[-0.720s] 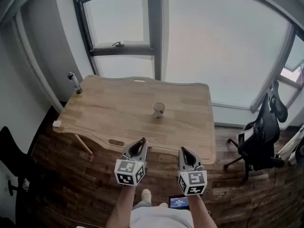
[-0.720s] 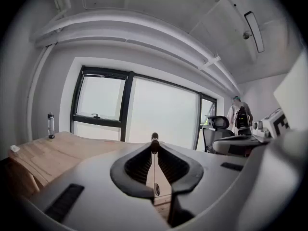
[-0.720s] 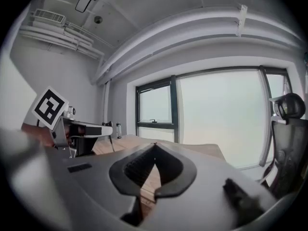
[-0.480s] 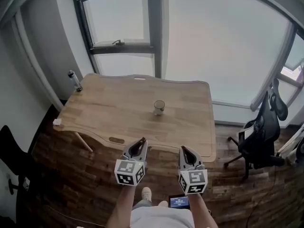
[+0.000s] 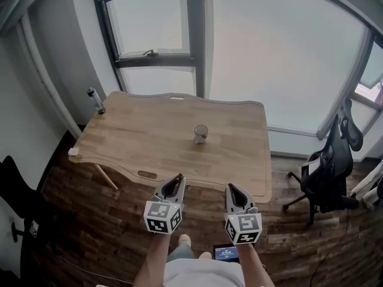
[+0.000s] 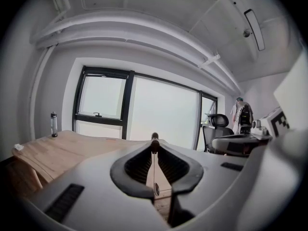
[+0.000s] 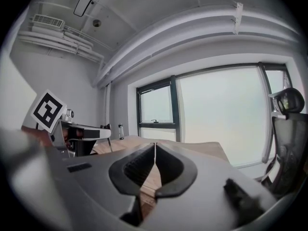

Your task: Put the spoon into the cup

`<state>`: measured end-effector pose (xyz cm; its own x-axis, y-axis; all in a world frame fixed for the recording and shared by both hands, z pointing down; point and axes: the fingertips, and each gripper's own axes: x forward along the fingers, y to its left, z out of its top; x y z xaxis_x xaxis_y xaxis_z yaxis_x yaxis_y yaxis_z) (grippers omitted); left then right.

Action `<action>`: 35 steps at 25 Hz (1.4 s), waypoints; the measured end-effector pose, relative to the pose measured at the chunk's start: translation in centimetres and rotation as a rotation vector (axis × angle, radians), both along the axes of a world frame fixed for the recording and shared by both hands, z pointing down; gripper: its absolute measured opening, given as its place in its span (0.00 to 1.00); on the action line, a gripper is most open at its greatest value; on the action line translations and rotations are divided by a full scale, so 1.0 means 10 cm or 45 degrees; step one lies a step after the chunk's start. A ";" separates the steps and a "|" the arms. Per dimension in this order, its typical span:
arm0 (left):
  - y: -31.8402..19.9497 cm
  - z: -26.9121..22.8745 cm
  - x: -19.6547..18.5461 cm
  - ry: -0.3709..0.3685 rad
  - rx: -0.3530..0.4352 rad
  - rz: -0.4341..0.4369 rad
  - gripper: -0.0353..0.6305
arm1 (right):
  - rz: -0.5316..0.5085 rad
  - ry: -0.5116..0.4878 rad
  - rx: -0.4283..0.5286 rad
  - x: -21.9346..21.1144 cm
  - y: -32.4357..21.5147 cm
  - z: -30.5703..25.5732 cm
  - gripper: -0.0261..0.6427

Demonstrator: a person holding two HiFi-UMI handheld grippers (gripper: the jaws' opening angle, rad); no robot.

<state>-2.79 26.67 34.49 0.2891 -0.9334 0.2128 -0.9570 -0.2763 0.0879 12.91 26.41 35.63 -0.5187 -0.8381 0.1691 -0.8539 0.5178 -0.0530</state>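
A small glass cup (image 5: 200, 134) stands upright near the middle of the wooden table (image 5: 143, 142). My left gripper (image 5: 178, 178) hovers before the table's near edge, shut on a thin spoon (image 6: 154, 143). The spoon's dark handle end pokes out past the jaw tips and its small bowl (image 6: 156, 189) hangs low between the jaws. My right gripper (image 5: 230, 188) floats beside it, shut with nothing in it (image 7: 155, 146). Both grippers are well short of the cup, which neither gripper view shows.
A clear bottle (image 5: 95, 100) stands at the table's far left corner. A black office chair (image 5: 329, 172) sits to the right of the table. Windows run behind the table, and wooden floor lies below the grippers. A small white object (image 5: 73, 152) lies at the table's left edge.
The head view has shifted slightly, so the table and cup sit a little differently in the frame. Both grippers hold the same pose, with the spoon still gripped.
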 end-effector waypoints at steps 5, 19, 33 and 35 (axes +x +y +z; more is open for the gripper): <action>-0.03 0.03 0.05 0.004 -0.003 0.005 0.12 | 0.010 0.010 -0.001 0.06 -0.01 0.03 0.09; -0.64 0.17 -0.05 0.023 -0.018 0.018 0.12 | 0.042 0.031 -0.036 0.03 -0.61 0.21 0.09; -2.03 0.40 -0.42 0.058 -0.079 0.097 0.12 | 0.141 0.083 -0.097 -0.26 -1.89 0.39 0.09; -2.20 0.42 -0.48 0.063 -0.085 0.110 0.12 | 0.152 0.086 -0.106 -0.32 -2.02 0.41 0.09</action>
